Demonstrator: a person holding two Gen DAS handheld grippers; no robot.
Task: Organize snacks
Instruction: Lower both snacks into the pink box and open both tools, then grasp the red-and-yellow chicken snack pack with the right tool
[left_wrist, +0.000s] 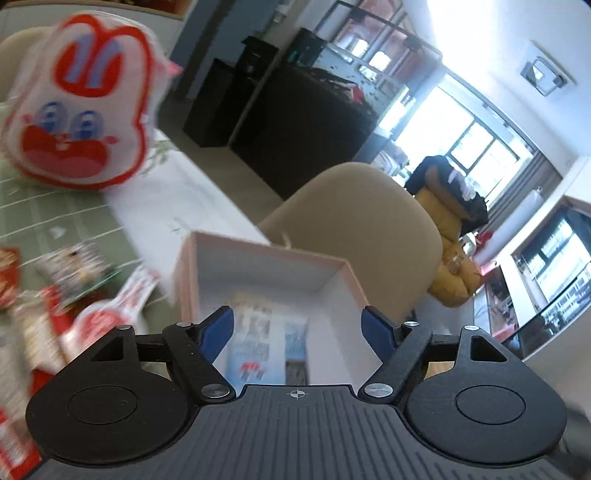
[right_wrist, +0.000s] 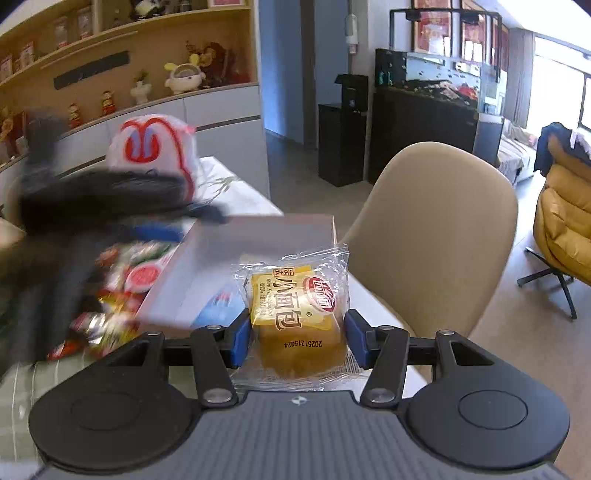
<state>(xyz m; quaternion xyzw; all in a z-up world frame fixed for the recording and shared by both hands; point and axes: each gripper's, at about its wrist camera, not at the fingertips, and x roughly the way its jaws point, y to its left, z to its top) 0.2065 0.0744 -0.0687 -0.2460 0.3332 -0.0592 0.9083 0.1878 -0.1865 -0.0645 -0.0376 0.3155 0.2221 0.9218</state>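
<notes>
Just above the table, a small wrapped bread (right_wrist: 299, 317) is squeezed between the fingers of the right gripper (right_wrist: 298, 338) so it can be put into the open box (right_wrist: 258, 236), while the left gripper (left_wrist: 297, 328) is held wide apart and empty over that box.

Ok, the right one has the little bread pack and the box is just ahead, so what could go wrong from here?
1. The right hand-held gripper pinches the bread pack through its soft wrapper, so it could slip or get squashed.
2. The left hand-held gripper, open and empty, sits blurred beside the box; the two may collide over it.
3. The box lies near the table edge, next to the chair; a nudge could push it off.
</notes>
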